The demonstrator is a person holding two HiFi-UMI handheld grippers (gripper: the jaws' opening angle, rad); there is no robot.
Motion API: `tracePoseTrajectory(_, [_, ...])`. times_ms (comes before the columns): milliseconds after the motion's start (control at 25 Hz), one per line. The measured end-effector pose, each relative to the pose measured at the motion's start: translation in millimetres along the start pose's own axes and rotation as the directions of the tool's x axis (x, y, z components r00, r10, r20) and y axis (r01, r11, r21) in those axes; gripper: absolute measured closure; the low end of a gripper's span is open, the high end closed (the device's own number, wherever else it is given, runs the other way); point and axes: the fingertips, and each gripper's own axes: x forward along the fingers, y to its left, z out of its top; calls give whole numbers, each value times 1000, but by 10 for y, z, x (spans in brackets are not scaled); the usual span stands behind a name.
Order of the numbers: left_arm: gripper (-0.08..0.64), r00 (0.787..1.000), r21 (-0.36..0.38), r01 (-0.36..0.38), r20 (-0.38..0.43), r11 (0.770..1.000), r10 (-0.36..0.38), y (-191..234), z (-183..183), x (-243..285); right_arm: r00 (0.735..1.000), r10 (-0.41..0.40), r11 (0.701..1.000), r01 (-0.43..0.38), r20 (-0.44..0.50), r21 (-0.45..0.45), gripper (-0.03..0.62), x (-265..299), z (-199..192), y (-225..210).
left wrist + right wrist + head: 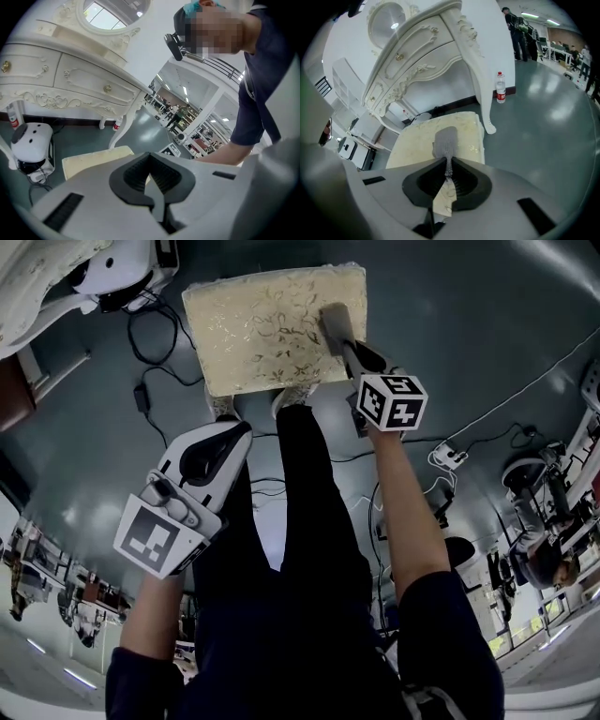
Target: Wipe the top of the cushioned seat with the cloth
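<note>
Head view showed the cloth (pixel 336 324), a small grey piece, lying on the cream patterned seat (pixel 262 329) near the seat's right edge, in the upper middle of the frame. I had the right gripper (pixel 345 348) at the cloth's near end. In the right gripper view its jaws were pinched tight on a thin bunched strip of the cloth (pixel 445 139). The rest of it spread flat on the seat (pixel 412 140) just beyond the tips of the right gripper (pixel 448 171).

The left gripper (pixel 230 432) hung at the lower left of the head view, off the seat and above the floor (pixel 450 324), beside my legs (pixel 300 512). In the left gripper view the tips of the left gripper (pixel 151 176) met with nothing between them. A corner of the seat (pixel 93 159) showed behind them at the left of centre.

A white carved dresser (pixel 426 61) filled the upper left of the right gripper view, behind the seat. A bottle (pixel 500 89) stood on the floor by its leg. Black cables (pixel 150 343) ran over the floor left of the seat.
</note>
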Motion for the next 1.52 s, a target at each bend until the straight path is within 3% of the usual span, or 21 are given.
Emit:
tracePoseTrajectory(320, [552,999,32,38,-37,999,-37,-191,41,251,997,-75,995,73,22,61,548,-228,-75,-485])
tracePoseTrajectory(560, [552,998,52,57,-40,997,-55,-177,-42,125,995,-83,996,81,52,27,548,-284,-53,-320])
tracePoseTrajectory(960, [552,1000,31,16,15,999,-16,132,-233,-652,995,58,996,-52,80,-79,548,-10,-33,1073])
tracePoseTrajectory(1280, [552,997,1,-60,50,998,60,537,-469,-1446,981,193,965,-196,-35,-171,548,456,-439,2335])
tracePoseTrajectory(1520, [552,993,-49,-94,69,994,98,796,-667,-1725,965,239,951,-254,-105,-175,548,724,-677,2755])
